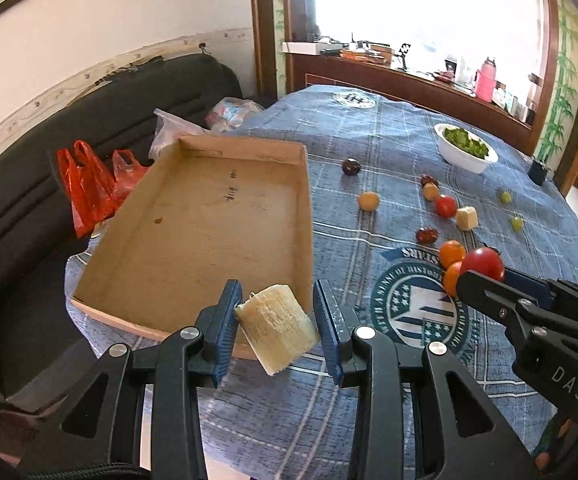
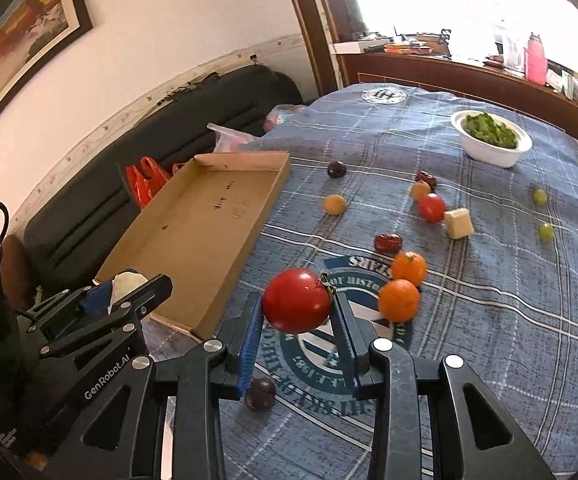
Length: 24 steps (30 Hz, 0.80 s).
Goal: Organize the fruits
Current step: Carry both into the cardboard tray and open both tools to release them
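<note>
My left gripper (image 1: 276, 320) is shut on a pale banana chunk (image 1: 277, 326) and holds it above the near right corner of the empty cardboard tray (image 1: 209, 220). My right gripper (image 2: 295, 320) is shut on a big red tomato (image 2: 297, 300), raised above the blue tablecloth to the right of the tray (image 2: 209, 216). The tomato also shows in the left wrist view (image 1: 483, 264). Two oranges (image 2: 403, 286), a red date (image 2: 387, 242), a smaller tomato (image 2: 431, 207), a pale chunk (image 2: 458, 223), a yellow fruit (image 2: 335, 204), dark plums (image 2: 336, 169) and green grapes (image 2: 545, 232) lie scattered on the cloth.
A white bowl of greens (image 2: 493, 140) stands at the far right of the table. A dark plum (image 2: 261, 393) lies under my right gripper. Red plastic bags (image 1: 89, 188) and a black sofa (image 1: 29, 200) sit left of the table. A wooden sideboard (image 1: 409, 80) is behind.
</note>
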Each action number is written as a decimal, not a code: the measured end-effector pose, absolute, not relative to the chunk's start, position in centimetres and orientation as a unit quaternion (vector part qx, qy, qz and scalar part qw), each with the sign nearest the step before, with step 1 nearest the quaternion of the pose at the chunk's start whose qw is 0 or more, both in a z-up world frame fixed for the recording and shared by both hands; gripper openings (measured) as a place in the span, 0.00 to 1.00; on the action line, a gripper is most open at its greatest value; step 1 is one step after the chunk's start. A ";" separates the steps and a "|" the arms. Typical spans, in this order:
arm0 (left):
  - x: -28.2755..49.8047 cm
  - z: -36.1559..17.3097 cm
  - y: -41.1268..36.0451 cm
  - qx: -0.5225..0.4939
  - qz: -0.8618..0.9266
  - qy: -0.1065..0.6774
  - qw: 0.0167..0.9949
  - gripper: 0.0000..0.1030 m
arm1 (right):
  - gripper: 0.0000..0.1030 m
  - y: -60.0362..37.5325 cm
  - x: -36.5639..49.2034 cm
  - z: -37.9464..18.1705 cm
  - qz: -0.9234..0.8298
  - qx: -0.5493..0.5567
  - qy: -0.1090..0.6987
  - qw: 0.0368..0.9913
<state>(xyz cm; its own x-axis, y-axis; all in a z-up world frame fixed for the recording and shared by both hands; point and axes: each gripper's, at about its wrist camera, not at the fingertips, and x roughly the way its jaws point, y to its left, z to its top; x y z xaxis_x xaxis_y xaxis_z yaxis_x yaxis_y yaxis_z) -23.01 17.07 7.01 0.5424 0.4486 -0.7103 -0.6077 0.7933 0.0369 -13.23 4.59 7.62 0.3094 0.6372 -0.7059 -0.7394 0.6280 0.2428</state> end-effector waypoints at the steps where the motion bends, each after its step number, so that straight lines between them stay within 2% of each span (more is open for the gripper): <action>1: -23.2 7.1 17.5 -0.110 0.306 0.369 0.871 0.34 | 0.34 4.9 -13.3 7.7 0.429 -0.064 0.404 0.805; 13: -25.8 7.5 24.4 -0.147 0.362 0.362 0.846 0.34 | 0.34 11.2 -14.2 8.0 0.498 -0.078 0.417 0.756; 24: -24.9 4.6 29.6 -0.178 0.374 0.393 0.821 0.34 | 0.34 20.0 -15.9 3.5 0.532 -0.138 0.460 0.697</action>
<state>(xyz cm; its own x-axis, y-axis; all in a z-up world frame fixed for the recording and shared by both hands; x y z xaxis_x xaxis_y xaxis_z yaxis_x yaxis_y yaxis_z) -24.85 29.56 4.56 0.4106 0.4748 -0.7784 -0.7542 0.6566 0.0027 -15.89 19.96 3.48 0.0095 0.6149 -0.7886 -0.8690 0.3952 0.2976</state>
